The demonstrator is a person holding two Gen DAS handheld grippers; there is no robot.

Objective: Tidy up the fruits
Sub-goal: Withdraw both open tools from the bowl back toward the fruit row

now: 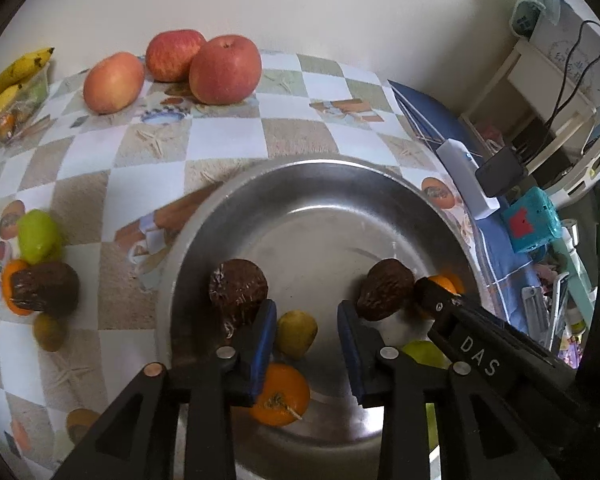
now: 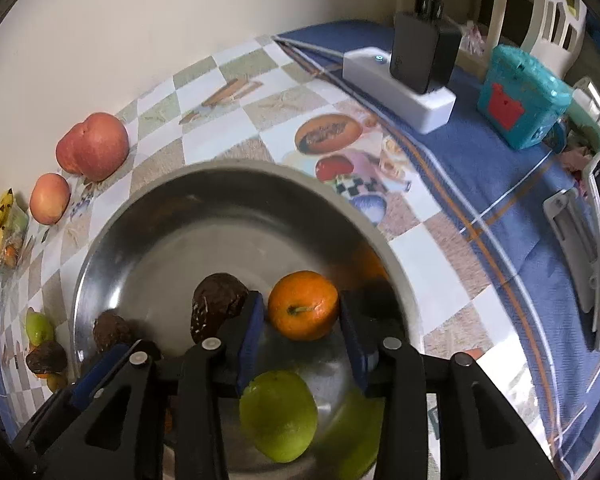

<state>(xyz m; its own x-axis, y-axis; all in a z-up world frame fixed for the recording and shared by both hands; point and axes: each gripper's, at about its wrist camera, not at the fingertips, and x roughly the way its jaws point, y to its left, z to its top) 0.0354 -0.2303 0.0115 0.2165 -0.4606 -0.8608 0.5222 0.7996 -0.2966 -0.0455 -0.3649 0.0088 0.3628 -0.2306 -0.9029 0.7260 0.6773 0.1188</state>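
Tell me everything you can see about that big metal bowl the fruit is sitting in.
The metal bowl is round, wide and shallow, with a dull silvery sheen and a broad sloping rim. It sits upright on the checked tablecloth. Inside lie two rough brown fruits, two oranges, a green fruit and a smaller yellow-green one. The left gripper and right gripper reach over its near side; neither visibly touches the metal.

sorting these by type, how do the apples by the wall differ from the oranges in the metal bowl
The apples are red, large, and sit on the tablecloth by the wall; the oranges are orange, much smaller, and lie inside the bowl. Both are round and whole.
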